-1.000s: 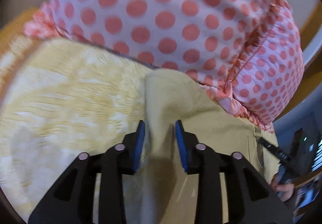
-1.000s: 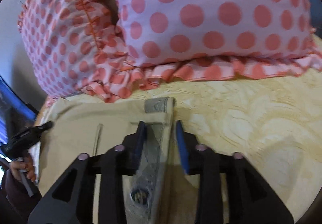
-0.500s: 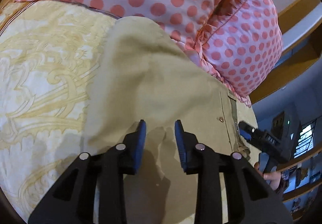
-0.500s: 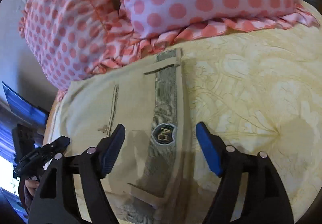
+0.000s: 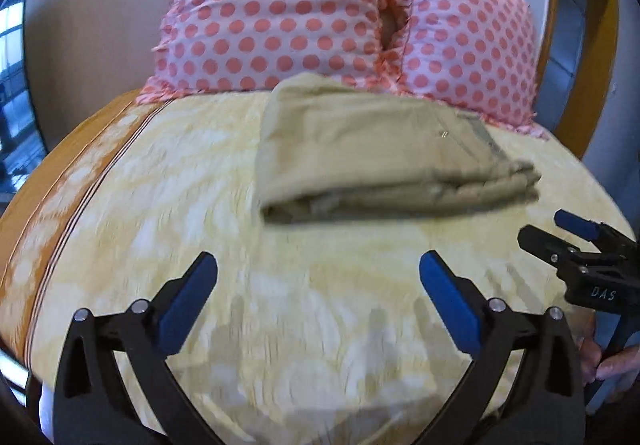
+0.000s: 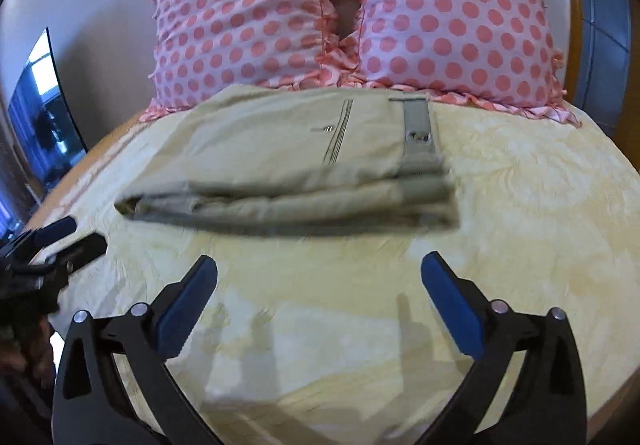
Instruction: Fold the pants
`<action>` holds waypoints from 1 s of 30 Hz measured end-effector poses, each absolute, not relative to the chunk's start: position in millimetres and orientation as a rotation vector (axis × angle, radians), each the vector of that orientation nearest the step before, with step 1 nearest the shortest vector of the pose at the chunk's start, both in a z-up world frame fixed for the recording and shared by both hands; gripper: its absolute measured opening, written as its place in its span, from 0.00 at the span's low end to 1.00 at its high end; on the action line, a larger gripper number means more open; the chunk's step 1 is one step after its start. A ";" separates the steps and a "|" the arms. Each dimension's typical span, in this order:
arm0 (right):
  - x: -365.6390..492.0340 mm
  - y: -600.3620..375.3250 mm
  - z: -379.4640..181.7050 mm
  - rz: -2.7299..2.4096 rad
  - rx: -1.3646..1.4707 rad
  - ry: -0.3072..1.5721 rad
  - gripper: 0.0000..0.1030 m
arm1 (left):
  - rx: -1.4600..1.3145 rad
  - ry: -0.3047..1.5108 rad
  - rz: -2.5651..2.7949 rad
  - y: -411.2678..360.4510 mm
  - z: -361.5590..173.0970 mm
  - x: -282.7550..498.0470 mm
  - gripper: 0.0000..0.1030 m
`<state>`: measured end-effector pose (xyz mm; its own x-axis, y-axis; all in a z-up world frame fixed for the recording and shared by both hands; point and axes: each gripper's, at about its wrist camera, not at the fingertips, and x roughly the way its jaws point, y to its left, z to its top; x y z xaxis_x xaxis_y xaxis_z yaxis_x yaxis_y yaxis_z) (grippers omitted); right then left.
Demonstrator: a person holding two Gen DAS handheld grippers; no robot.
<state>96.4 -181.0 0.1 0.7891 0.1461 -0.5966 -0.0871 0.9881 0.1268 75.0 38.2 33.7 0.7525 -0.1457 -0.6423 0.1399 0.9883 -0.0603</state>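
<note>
Bed: big mattress under a pale yellow patterned bedspread [image 5: 168, 205] took up most of both views, with two pink pillows covered in coral polka dots [image 6: 348, 13] propped at the head.
Pants: khaki cotton pants [image 6: 288, 161] sat as a flat layered stack on the bedspread, back edge right up against the pillows, grey waistband strip on top at the right end of the stack.
Progress: looked basically finished to me, several layers stacked and edges roughly lined up; maybe a bit of squaring-up left, nothing more that I could see.
Left gripper: black two-finger gripper with blue pads [image 5: 318, 285] was spread wide, holding nothing, hovering over bare bedspread short of the pants.
Right gripper: its twin [image 6: 319, 285] was the same deal, jaws wide apart, empty, not touching the pants.
</note>
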 end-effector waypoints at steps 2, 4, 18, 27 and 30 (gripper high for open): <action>95.1 -173.1 -7.9 0.111 0.081 0.663 0.99 | -0.003 0.699 -0.122 35.8 25.8 68.4 0.98; 93.3 -167.6 -10.7 0.103 0.063 0.665 0.99 | 0.009 0.711 -0.099 33.6 19.0 67.4 0.98; 79.4 -156.7 -21.5 0.015 0.035 0.655 0.99 | 0.056 0.687 -0.091 26.4 4.0 56.8 0.98; 79.4 -156.6 -21.0 0.007 0.039 0.652 0.99 | 0.057 0.674 -0.091 26.0 3.0 56.0 0.98; 79.6 -156.8 -20.9 0.008 0.039 0.652 0.99 | 0.056 0.674 -0.090 25.5 2.6 55.4 0.98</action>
